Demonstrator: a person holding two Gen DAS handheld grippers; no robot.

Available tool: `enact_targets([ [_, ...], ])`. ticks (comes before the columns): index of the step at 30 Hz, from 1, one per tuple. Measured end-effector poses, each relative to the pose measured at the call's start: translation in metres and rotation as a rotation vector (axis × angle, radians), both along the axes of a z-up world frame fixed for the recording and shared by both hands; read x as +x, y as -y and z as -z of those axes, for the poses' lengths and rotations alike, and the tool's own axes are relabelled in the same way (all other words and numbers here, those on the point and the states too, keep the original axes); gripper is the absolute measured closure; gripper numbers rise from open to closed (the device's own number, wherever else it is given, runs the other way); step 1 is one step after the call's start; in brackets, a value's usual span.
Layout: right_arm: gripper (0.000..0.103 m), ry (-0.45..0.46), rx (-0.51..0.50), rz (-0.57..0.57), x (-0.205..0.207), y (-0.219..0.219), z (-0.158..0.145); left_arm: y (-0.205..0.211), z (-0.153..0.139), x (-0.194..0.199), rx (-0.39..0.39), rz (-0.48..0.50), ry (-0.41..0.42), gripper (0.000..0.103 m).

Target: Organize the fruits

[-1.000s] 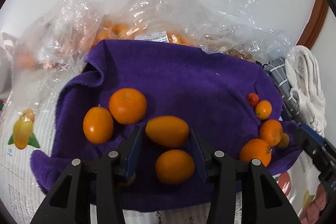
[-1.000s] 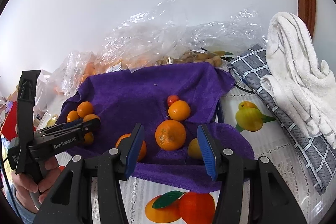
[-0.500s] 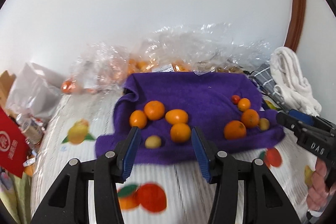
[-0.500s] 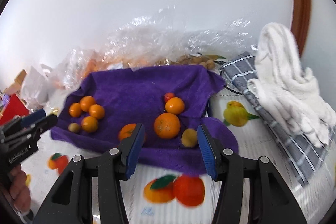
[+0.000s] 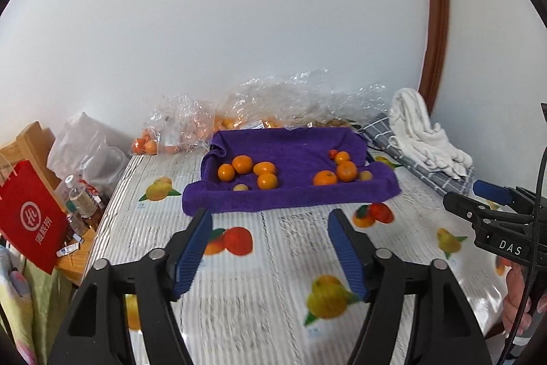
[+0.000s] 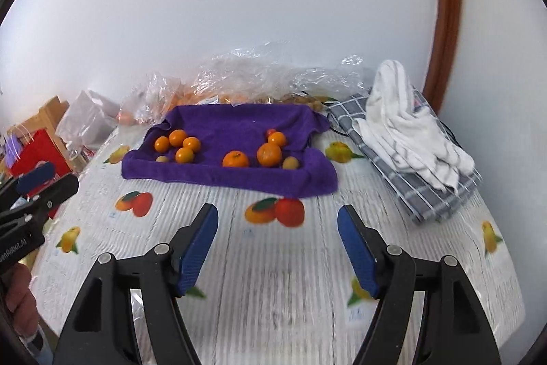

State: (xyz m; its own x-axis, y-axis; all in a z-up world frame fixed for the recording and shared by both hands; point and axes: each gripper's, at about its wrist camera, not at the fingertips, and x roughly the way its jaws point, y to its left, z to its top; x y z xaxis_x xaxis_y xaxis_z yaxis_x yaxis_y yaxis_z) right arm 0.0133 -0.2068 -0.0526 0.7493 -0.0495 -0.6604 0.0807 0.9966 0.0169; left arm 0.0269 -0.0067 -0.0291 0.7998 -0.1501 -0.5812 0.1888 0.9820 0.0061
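Left tool (image 5: 268, 248): jaws opening, nothing between them; it hangs over the bare near half of the counter (image 5: 280, 279), well short of the fruit. Judged a stand-off, not a reach.
Purple towel (image 5: 290, 194): spread at the counter's far edge, its left and back borders rucked up; judged to serve as a soft bed that stops round fruit rolling.
Left fruit group (image 5: 248, 171): four oranges and one small pale fruit, clustered near the towel's left edge.
Right fruit group (image 5: 342, 170): oranges, one small red fruit and one pale fruit, clustered near the towel's right edge, apart from the first. The gap suggests sorting into two lots.
Plastic bags (image 5: 273, 105): against the wall behind the towel, more fruit inside; likely the source.
Folded cloths (image 6: 410, 139): at the counter's right edge, clear of the fruit.
Right tool (image 6: 277, 238): jaws opening, empty, over the near counter.
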Motion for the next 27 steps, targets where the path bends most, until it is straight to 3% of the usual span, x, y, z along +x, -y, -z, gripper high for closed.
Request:
enact_targets([
  [1, 0.018, 0.009, -0.001, 0.007, -0.01, 0.0, -0.003, 0.001, -0.003, -0.009, -0.003, -0.005, 0.009, 0.029],
  [7, 0.0, 0.095, -0.067, 0.005, -0.055, -0.008, -0.02, 0.004, -0.012, -0.042, 0.012, -0.047, 0.043, 0.021],
  [27, 0.0, 0.099, -0.071, 0.003, -0.081, -0.009, -0.028, 0.008, -0.014, -0.064, -0.002, -0.068, 0.033, 0.021],
])
